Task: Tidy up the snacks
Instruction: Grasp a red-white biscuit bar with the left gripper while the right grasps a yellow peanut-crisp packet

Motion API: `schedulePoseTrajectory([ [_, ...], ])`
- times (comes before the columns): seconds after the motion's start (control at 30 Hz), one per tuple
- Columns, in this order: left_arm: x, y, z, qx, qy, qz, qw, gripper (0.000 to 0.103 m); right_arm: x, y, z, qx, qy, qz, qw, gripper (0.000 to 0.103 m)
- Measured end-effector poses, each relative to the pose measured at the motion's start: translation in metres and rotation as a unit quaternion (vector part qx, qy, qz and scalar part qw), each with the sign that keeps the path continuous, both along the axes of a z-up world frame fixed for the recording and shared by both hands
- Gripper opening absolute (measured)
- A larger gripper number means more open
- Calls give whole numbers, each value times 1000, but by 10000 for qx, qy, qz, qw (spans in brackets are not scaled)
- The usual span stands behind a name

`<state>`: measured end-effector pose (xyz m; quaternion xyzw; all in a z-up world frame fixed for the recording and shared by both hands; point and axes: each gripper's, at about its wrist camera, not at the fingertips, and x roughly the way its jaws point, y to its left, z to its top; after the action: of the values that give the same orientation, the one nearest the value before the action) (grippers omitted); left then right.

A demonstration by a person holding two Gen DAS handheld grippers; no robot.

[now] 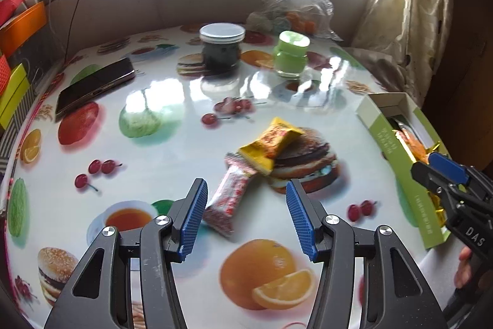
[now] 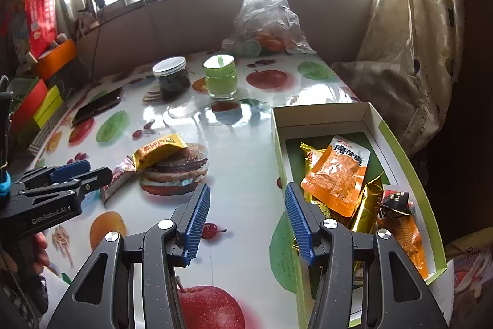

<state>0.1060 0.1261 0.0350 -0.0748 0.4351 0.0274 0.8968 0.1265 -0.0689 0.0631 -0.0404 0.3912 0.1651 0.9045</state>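
A red-and-white snack bar (image 1: 229, 195) lies on the fruit-print table just ahead of my open left gripper (image 1: 246, 213), its near end between the fingers. A yellow snack packet (image 1: 271, 145) rests on the bar's far end; it also shows in the right wrist view (image 2: 158, 150). A green-and-white box (image 2: 400, 150) at the right holds orange packets (image 2: 342, 176), gold wrappers and a dark packet (image 2: 396, 201). My right gripper (image 2: 246, 221) is open and empty, hovering over the box's left wall. The left gripper (image 2: 83, 171) shows at left in the right wrist view.
A dark jar with a white lid (image 1: 222, 47), a green jar (image 1: 291, 53) and a phone (image 1: 95, 84) sit farther back. A clear plastic bag (image 1: 295, 2) stands by the wall. Coloured boxes (image 2: 46, 107) line the left edge; a curtain (image 2: 409, 51) hangs at right.
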Motion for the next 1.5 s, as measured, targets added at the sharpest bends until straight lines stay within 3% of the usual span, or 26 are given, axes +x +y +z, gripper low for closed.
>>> schedulePoseTrajectory([
  [0.4,9,24,-33,-109,413,-1,9991,54,15,31,-9,-69,151,218,9996,50],
  [0.7,21,20,-35,145,425,-121,9989,54,34,56,-18,-4,358,379,9986,50],
  [0.83,20,25,-35,39,375,-107,9992,54,45,71,-23,55,509,420,9978,50],
  [1.0,16,42,-34,-152,348,123,9992,26,58,89,-29,148,632,415,9970,50],
  [1.33,5,59,-35,-389,293,329,9983,26,86,117,-44,511,1035,94,9933,53],
  [1.5,5,59,-36,-411,258,359,9982,26,90,130,-54,450,1118,18,9927,57],
])
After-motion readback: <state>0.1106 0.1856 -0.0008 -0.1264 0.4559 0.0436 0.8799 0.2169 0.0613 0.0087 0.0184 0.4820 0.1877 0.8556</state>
